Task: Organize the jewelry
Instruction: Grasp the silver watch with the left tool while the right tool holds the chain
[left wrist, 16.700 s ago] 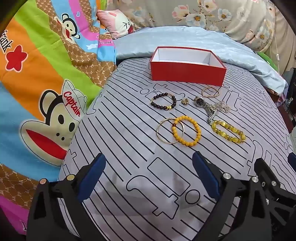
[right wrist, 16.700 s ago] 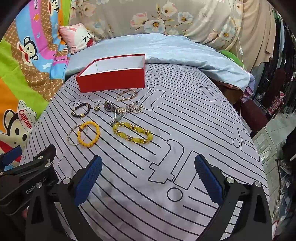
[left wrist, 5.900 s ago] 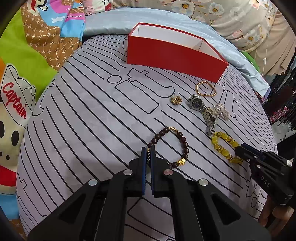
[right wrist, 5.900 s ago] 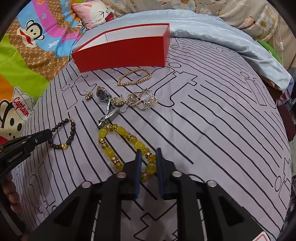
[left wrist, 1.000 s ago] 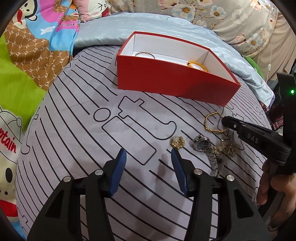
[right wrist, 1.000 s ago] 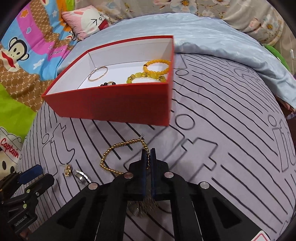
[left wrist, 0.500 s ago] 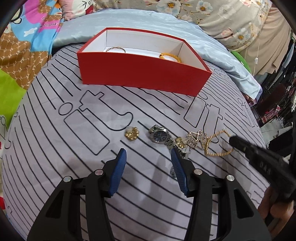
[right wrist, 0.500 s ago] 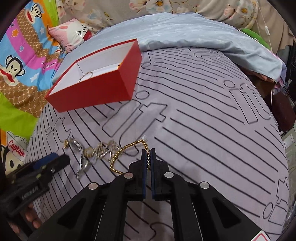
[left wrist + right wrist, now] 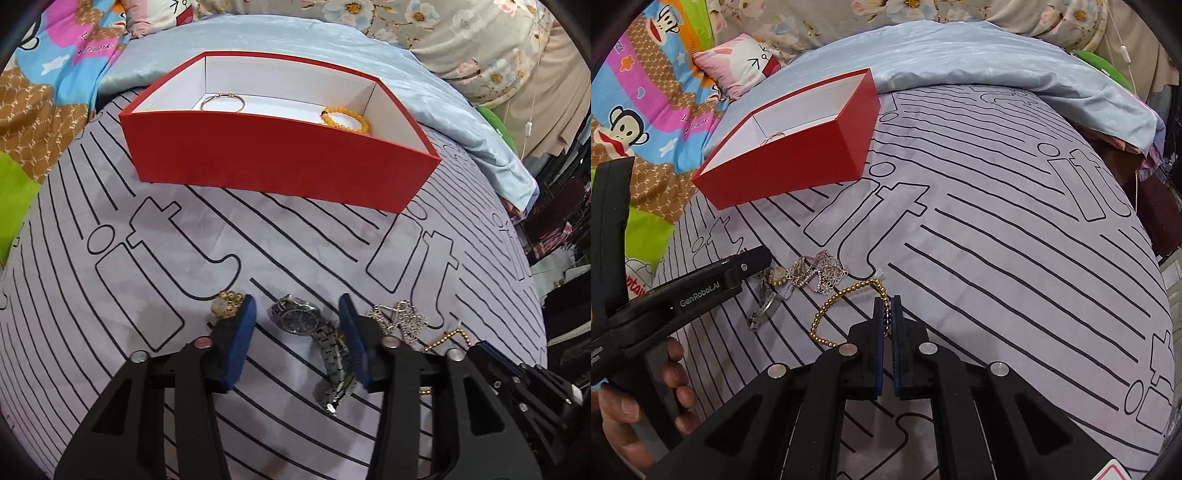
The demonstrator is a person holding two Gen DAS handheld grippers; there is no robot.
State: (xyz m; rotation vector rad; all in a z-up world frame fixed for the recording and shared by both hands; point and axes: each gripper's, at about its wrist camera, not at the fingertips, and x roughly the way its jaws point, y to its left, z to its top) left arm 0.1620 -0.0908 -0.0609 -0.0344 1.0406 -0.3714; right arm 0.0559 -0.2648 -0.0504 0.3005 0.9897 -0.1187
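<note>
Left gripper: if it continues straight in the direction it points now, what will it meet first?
Most likely the wristwatch: its dial lies between the left gripper's blue fingers, which have just been closing without yet pressing it. Depth is uncertain.

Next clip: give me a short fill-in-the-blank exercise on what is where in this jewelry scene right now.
1. The right gripper is shut on the gold bead ____.
2. The wristwatch lies between the open fingers of the ____ gripper.
3. The orange bead bracelet lies inside the ____ box.

Missing words: bracelet; left; red
</note>
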